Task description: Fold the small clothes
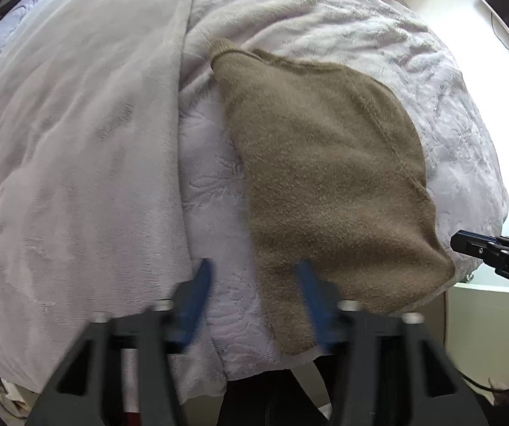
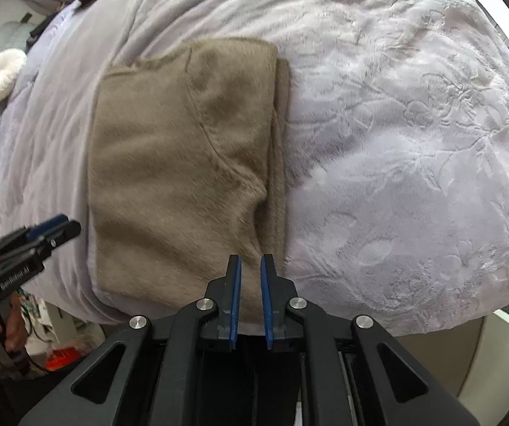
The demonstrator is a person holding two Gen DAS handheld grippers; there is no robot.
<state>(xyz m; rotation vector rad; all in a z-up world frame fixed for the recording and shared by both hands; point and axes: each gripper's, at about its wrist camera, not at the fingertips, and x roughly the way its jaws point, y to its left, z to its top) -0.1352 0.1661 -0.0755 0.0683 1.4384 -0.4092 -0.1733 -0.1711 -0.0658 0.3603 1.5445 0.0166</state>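
A folded olive-brown knit garment (image 1: pixel 329 177) lies flat on a pale lilac blanket (image 1: pixel 432 106). It also shows in the right wrist view (image 2: pixel 183 163), folded to a rough rectangle. My left gripper (image 1: pixel 254 277) is open and empty, hovering over the garment's near left edge; its blue fingers (image 1: pixel 197 294) are blurred. My right gripper (image 2: pixel 251 266) hovers over the garment's near right corner, jaws a small gap apart with nothing between them. Each gripper shows in the other's view, the right one (image 1: pixel 467 245) and the left one (image 2: pixel 55 229).
A grey fleece cover (image 1: pixel 76 159) lies bunched left of the garment. A white round cushion (image 2: pixel 0 76) sits at the far left. The bed's near edge (image 2: pixel 432 323) drops to a white surface. Clutter (image 2: pixel 62 355) lies on the floor below left.
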